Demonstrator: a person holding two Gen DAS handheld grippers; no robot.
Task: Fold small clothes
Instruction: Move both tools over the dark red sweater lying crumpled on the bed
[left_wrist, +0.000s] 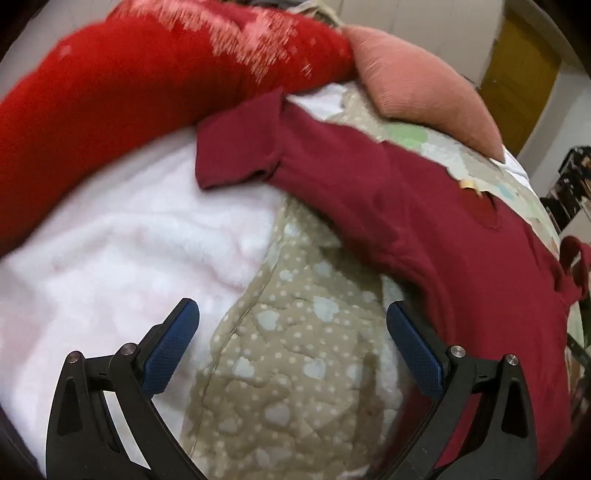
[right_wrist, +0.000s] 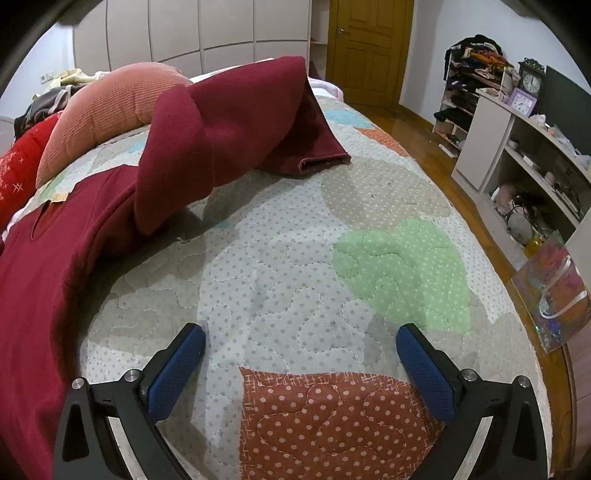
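The dark red top (right_wrist: 55, 280) lies spread on the quilt (right_wrist: 280, 266), filling the left of the right wrist view, one sleeve (right_wrist: 236, 122) humped up at upper centre (cuff resting on the quilt). The right gripper (right_wrist: 301, 347) and left gripper (left_wrist: 291, 325) hang wide apart, holding nothing. A pink pillow (left_wrist: 424, 77) sits upper right.

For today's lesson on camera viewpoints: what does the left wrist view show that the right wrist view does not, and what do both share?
Only the left wrist view shows the fluffy white blanket and the left gripper, fingers wide apart and empty. Only the right wrist view shows the black mantel clock, the cluttered clothes rack and the right gripper, also open and empty. Both show the dark red long-sleeved top, the pink ribbed cushion and the dotted patchwork quilt.
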